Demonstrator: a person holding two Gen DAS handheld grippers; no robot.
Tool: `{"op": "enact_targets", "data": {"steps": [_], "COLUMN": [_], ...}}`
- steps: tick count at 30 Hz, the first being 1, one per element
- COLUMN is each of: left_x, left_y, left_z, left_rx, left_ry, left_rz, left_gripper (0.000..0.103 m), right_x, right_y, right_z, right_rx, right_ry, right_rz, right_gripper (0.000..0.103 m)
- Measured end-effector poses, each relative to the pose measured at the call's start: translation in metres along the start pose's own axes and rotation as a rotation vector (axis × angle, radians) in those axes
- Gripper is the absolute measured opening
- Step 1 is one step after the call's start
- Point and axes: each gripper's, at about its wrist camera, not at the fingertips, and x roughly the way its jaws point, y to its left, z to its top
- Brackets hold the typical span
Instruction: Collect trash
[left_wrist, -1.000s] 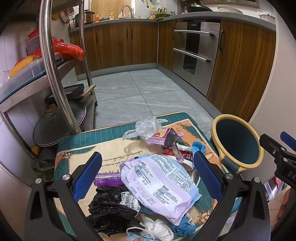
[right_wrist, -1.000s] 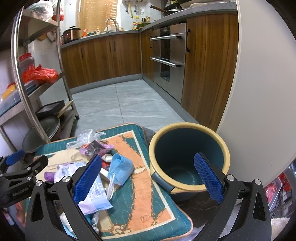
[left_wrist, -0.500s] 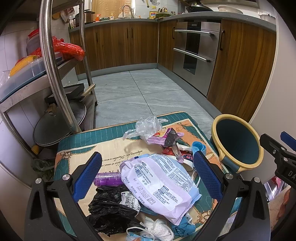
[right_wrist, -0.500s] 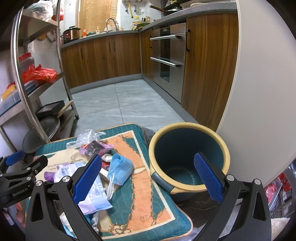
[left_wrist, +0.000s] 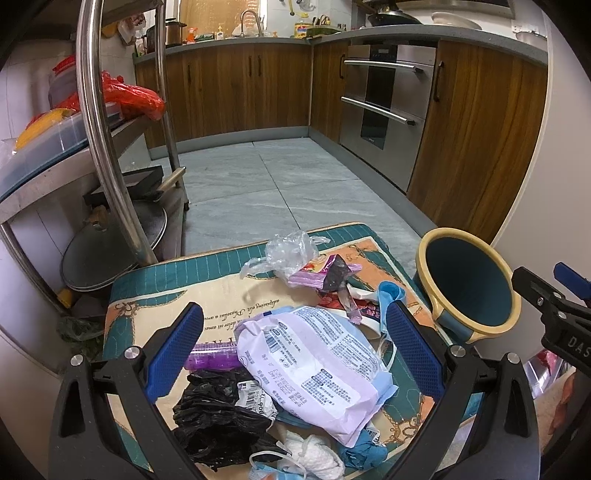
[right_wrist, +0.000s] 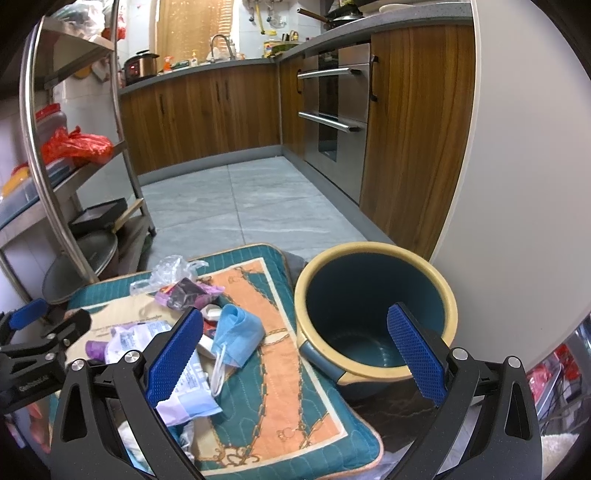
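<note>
Trash lies heaped on a teal and orange cushion (left_wrist: 155, 291), and the empty blue bin (right_wrist: 373, 314) with its cream rim stands just beside the cushion's right edge, so every piece has to travel rightward to reach it. Largest in the pile is a pale lilac printed pouch (left_wrist: 314, 365), lying flat with its long axis running from far-left to near-right, directly ahead of and between the spread pads of the left gripper (left_wrist: 295, 354). That gripper's jaws stand wide apart and hold nothing. Beside the pouch on the left sits a crumpled black plastic bag (left_wrist: 218, 417), near it a small purple tube (left_wrist: 212, 356), and farther back a clear plastic wrapper (left_wrist: 291, 251) touching a pink and purple packet (left_wrist: 321, 275). A blue face mask (right_wrist: 238, 334) lies toward the bin side of the heap. The right gripper (right_wrist: 295, 358) is likewise fully open and empty, its right pad in line with the bin's mouth and its left pad over the mask and pouch edge. The left gripper looks the nearer one for the pouch, and since its jaws straddle the pouch roughly along its length, a slight turn to close across the narrower width would probably serve better; the mask seems the right gripper's closest pick, being the piece nearest the bin.
</note>
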Motion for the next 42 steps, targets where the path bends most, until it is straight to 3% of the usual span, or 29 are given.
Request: {"op": "enact_targets", "data": {"steps": [9, 12, 15, 19, 24, 26, 29, 31, 33, 40, 42], "left_x": [0.0, 0.0, 0.009, 0.031, 0.086, 0.107, 0.138, 0.159, 0.174, 0.216, 0.225], "left_y": [0.008, 0.013, 0.014, 0.024, 0.038, 0.043, 0.048, 0.047, 0.046, 0.026, 0.02], "left_z": [0.013, 0.03, 0.052, 0.073, 0.083, 0.084, 0.084, 0.082, 0.081, 0.075, 0.07], "left_rx": [0.003, 0.012, 0.073, 0.099, 0.076, 0.06, 0.064, 0.072, 0.066, 0.094, 0.112], "left_ry": [-0.005, -0.062, -0.094, -0.095, 0.01, 0.042, 0.085, 0.117, 0.148, 0.234, 0.271], "left_rz": [-0.033, -0.03, 0.037, 0.037, 0.009, 0.003, -0.006, -0.011, -0.035, -0.139, -0.157], "left_gripper": [0.098, 0.098, 0.098, 0.097, 0.096, 0.088, 0.086, 0.084, 0.078, 0.059, 0.051], "right_x": [0.01, 0.019, 0.03, 0.066, 0.108, 0.124, 0.144, 0.153, 0.161, 0.178, 0.182], "right_y": [-0.005, -0.008, -0.006, -0.003, 0.002, 0.005, 0.011, 0.013, 0.016, 0.035, 0.039], "right_z": [0.007, 0.026, 0.044, 0.058, 0.061, 0.056, 0.047, 0.043, 0.037, 0.007, 0.0], "right_rx": [0.017, 0.008, -0.034, -0.054, -0.057, -0.041, -0.006, 0.005, 0.016, 0.033, 0.017], "right_ry": [0.023, 0.006, -0.03, 0.043, 0.097, 0.136, 0.207, 0.233, 0.267, 0.418, 0.446], "right_rz": [0.016, 0.049, 0.058, 0.142, 0.151, 0.164, 0.205, 0.215, 0.236, 0.314, 0.315], "right_gripper": [0.099, 0.099, 0.099, 0.099, 0.099, 0.097, 0.095, 0.092, 0.078, 0.058, 0.047]}}
